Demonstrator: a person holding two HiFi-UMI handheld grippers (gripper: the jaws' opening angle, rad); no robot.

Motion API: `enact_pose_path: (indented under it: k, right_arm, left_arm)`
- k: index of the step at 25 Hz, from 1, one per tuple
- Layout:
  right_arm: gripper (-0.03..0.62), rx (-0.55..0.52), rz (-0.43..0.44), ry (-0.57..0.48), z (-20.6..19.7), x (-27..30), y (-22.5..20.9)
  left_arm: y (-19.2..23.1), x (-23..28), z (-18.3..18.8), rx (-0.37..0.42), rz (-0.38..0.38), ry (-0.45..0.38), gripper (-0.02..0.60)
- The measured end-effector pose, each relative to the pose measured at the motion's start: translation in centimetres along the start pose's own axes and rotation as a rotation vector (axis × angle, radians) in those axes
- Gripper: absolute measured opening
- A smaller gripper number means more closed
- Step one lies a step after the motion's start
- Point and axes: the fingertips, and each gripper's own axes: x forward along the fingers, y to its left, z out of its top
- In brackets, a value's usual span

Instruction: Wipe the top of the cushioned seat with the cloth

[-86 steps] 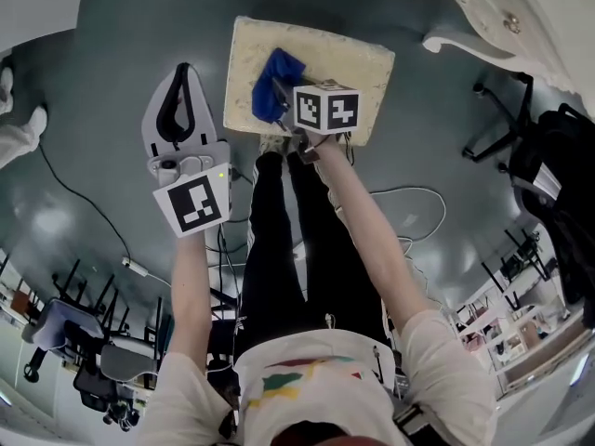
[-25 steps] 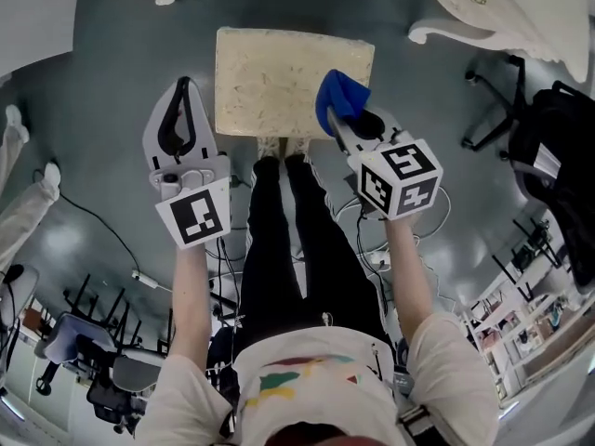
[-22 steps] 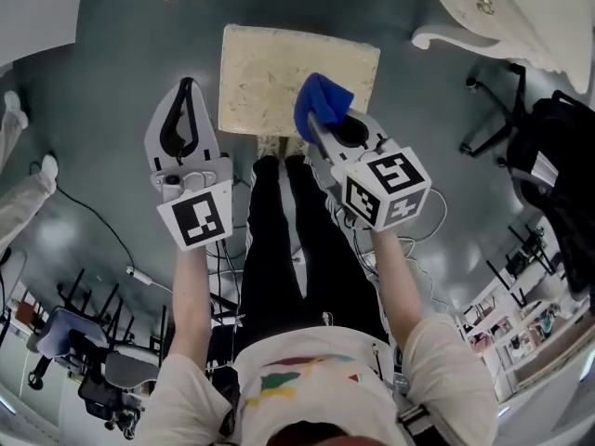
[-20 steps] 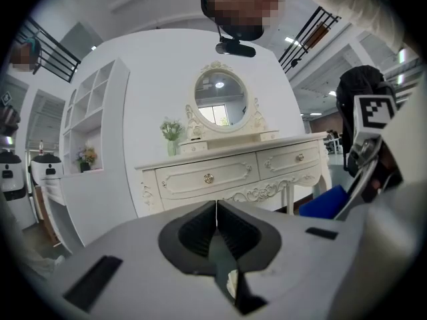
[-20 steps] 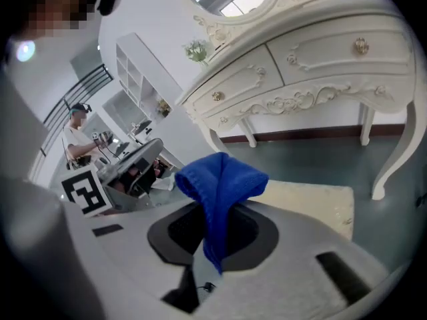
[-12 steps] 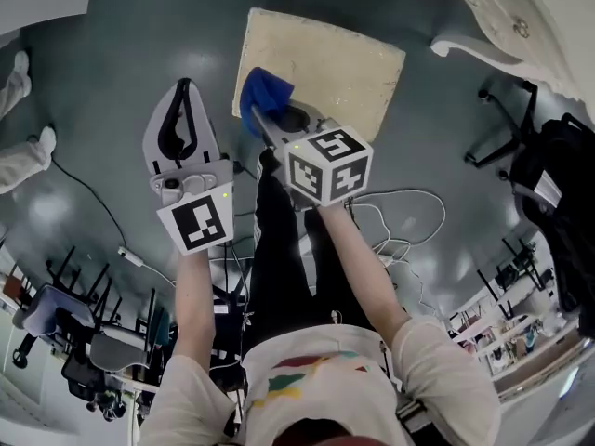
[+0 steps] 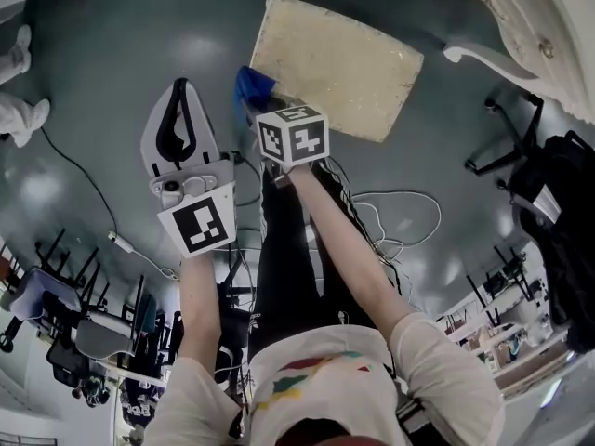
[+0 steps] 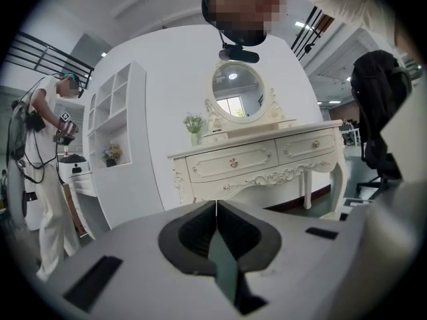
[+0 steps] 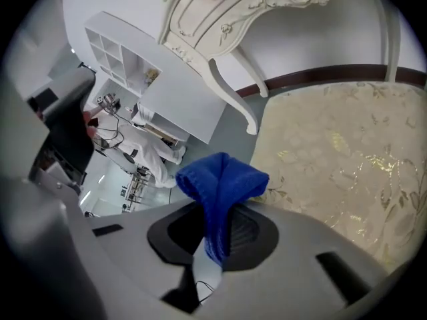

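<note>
The cream, gold-patterned cushioned seat (image 7: 339,68) stands on the grey floor ahead of the person's legs. My right gripper (image 7: 257,98) is shut on a folded blue cloth (image 7: 249,84) at the seat's near left corner. In the right gripper view the cloth (image 9: 220,182) sticks up from the closed jaws (image 9: 217,235), with the seat top (image 9: 333,152) just to its right and floor behind it. Whether the cloth touches the fabric cannot be told. My left gripper (image 7: 178,96) hangs to the left of the seat, off it, shut and empty (image 8: 215,209).
A white carved dressing table (image 7: 530,26) stands beyond the seat at the right; it also faces the left gripper (image 8: 260,159). A black office chair (image 7: 558,184) is at the right, cables (image 7: 400,212) lie on the floor, and a person in white (image 8: 47,179) stands by shelves.
My right gripper has carried the blue cloth from the seat's near right corner leftward along the front edge to the near left corner. The left gripper has stayed shut in place.
</note>
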Motion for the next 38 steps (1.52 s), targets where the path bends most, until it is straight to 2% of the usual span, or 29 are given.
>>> enact_pose_path:
  k: [5, 11, 21, 31, 38]
  right_arm:
    - [0.034, -0.003, -0.059, 0.009, -0.5, 0.8, -1.8]
    - [0.034, -0.026, -0.087, 0.015, -1.0, 0.0, -3.2]
    - [0.034, -0.034, -0.157, 0.008, -2.6, -4.2, -7.0]
    - [0.034, 0.015, -0.247, -0.027, -3.8, -9.8, -12.3]
    - [0.034, -0.004, -0.353, -0.04, -5.4, -14.3, -16.3]
  left_arm:
    - [0.0, -0.5, 0.1, 0.003, 0.007, -0.014, 0.006]
    - [-0.4, -0.9, -0.3, -0.002, 0.007, -0.009, 0.006]
    - [-2.4, 0.3, 1.2, 0.013, -0.046, -0.033, 0.006]
    - [-6.9, 2.7, 2.8, 0.034, -0.164, -0.061, 0.006]
    - [-11.2, 4.6, 4.3, 0.055, -0.274, -0.096, 0.006]
